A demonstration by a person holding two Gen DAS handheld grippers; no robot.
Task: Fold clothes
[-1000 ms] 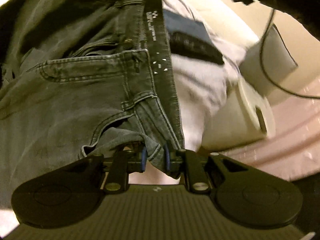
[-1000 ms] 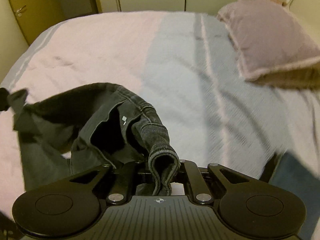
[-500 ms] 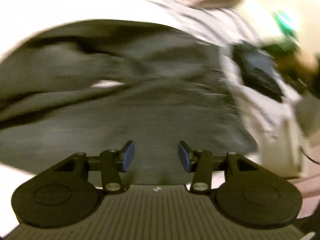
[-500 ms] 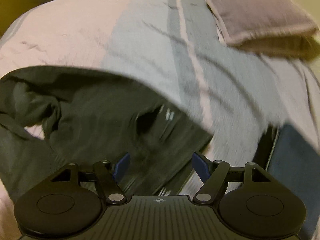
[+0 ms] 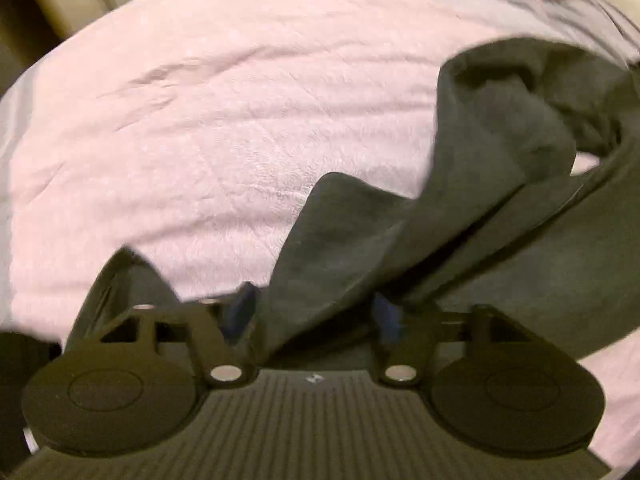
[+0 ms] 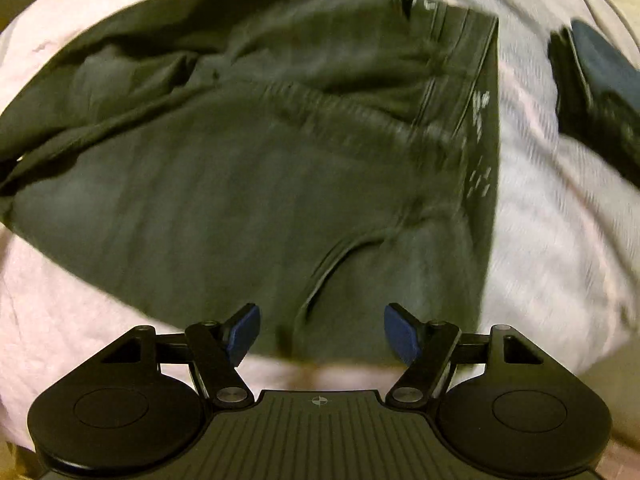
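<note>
Both wrist views steeply downward, close over the bed (image 5: 200, 120), sharing the dark jeans (image 6: 240, 160) lying there

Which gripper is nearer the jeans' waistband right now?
Right. The right gripper hangs open over the jeans beside the waistband. The left gripper, jaws closing around a fold of leg fabric, shows no waistband in its view.

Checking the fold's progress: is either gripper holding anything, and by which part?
Right gripper holds nothing. Left gripper is closing around a fold of the jeans; grip unclear.
</note>
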